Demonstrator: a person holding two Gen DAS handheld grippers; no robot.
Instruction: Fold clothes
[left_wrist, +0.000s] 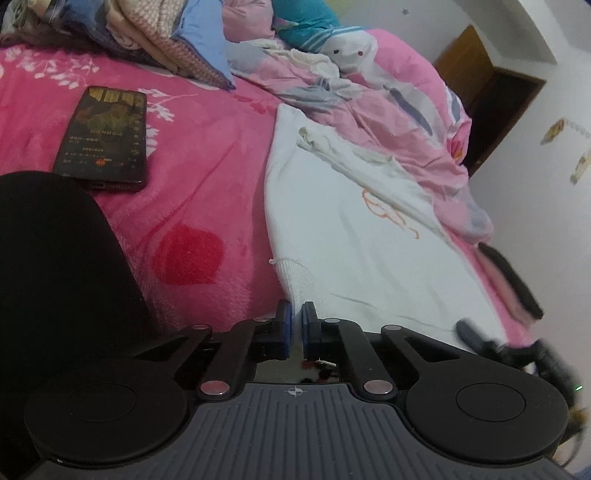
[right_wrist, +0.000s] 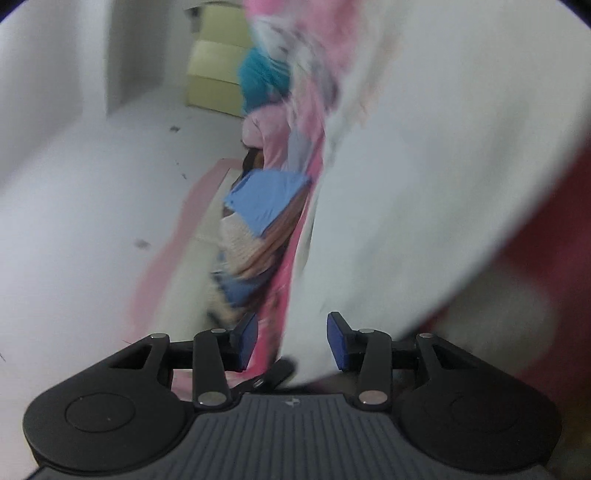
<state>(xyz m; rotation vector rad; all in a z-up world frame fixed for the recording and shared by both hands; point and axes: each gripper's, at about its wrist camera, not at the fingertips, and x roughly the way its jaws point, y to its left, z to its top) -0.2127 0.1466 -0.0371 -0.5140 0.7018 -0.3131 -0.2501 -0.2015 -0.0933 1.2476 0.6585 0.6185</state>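
Fuzzy pink fleece bedspread (left_wrist: 207, 206); smooth matt white knit garment (left_wrist: 354, 251), ribbed hem. Glossy black glass phone (left_wrist: 103, 136). Thin printed pink cotton quilt (left_wrist: 388, 110). Matt black plastic gripper arms, shiny metal pivots, blue rubbery pads (left_wrist: 287, 332).

The left gripper (left_wrist: 296, 325) is pointing downward at the near hem of the white garment (left_wrist: 362, 236), its blue pads nearly touching, pinching that edge. The right gripper (right_wrist: 291, 341) is lying rolled sideways over the garment, jaws parted around its edge.
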